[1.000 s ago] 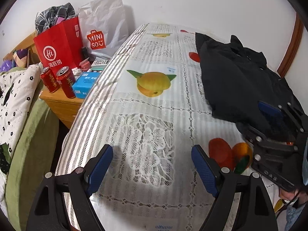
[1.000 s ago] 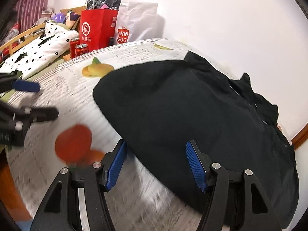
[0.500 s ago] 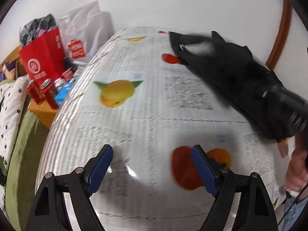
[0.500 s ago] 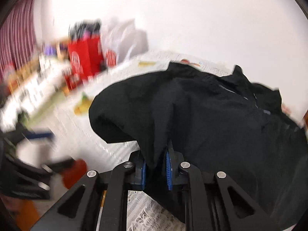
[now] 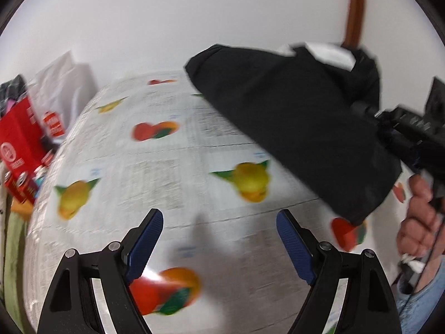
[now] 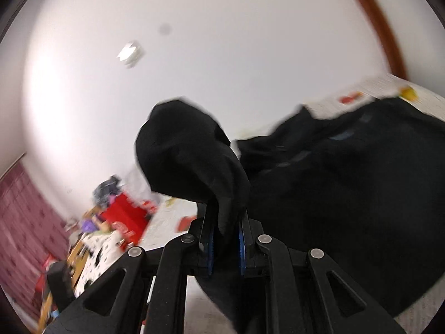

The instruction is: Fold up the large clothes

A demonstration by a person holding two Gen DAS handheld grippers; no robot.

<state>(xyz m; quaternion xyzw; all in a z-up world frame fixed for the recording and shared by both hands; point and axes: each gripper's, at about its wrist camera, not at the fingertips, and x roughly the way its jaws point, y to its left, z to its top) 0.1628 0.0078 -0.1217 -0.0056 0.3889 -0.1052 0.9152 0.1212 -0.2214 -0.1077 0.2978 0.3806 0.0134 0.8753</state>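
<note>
Black garment (image 5: 300,128); white tablecloth (image 5: 178,150), lace pattern, yellow and red-orange fruit prints; blue-padded fingers (image 5: 144,236); red bag (image 5: 16,142).

White wall (image 5: 194,22); brown trim (image 5: 354,5) at one o'clock; fruit-print tablecloth (image 5: 180,153); maroon, perhaps curtain (image 6: 25,222), at eight o'clock.

Between the wide-apart blue pads of the left gripper (image 5: 218,246) lies bare white lace-patterned tablecloth with fruit prints (image 5: 172,150), open ahead. To its right the lifted black fabric garment (image 5: 300,128) hangs across the path. At the table's left edge a red paper bag (image 5: 16,139) and white shopping bag (image 5: 64,94) crowd the side.
</note>
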